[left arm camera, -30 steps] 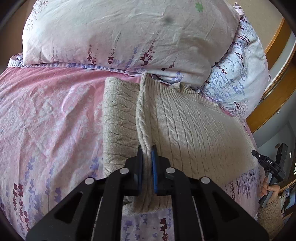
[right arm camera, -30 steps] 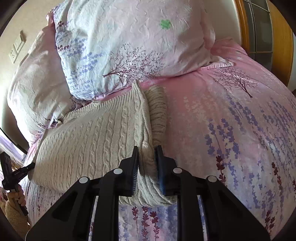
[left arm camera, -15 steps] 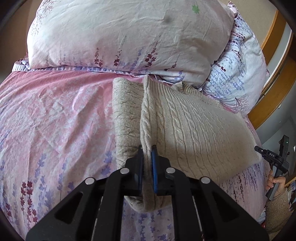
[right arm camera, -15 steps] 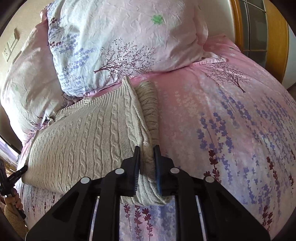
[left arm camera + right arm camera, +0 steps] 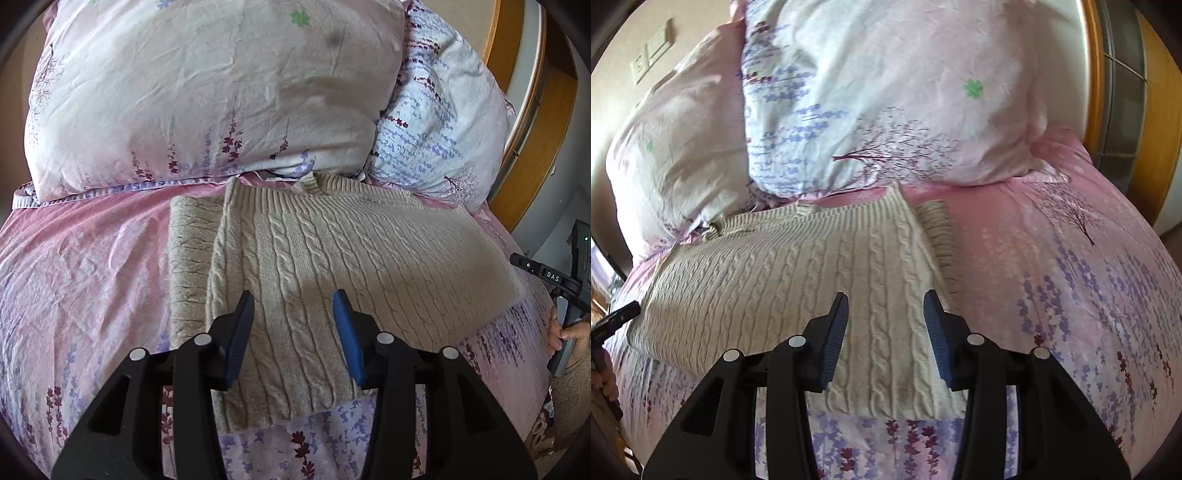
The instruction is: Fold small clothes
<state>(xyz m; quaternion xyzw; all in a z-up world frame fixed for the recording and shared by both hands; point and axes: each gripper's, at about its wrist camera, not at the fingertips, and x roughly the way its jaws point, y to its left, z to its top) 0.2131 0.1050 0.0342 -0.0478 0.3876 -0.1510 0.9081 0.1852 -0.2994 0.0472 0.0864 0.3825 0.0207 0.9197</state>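
A beige cable-knit sweater (image 5: pixel 332 254) lies flat on the pink floral bedspread (image 5: pixel 81 266), its side panels folded in and its ribbed neck toward the pillows. My left gripper (image 5: pixel 293 306) hovers above its near left part, jaws opening, blue pads clear of the knit. In the right wrist view the same sweater (image 5: pixel 798 273) spreads to the left, and my right gripper (image 5: pixel 886 306) hangs over its near right part, jaws also opening with nothing pinched. A folded strip of the sweater (image 5: pixel 940 236) shows along its right edge.
Two large floral pillows (image 5: pixel 207 92) (image 5: pixel 897 96) crowd the head of the bed just behind the sweater. A wooden headboard (image 5: pixel 532 122) curves at the right. A person's hand (image 5: pixel 565 332) holds the other gripper at the right edge. A wall switch plate (image 5: pixel 652 50) is at upper left.
Both grippers let go of the raised sweater folds and opened; the knit now lies flat. Both have pulled back and lifted slightly.
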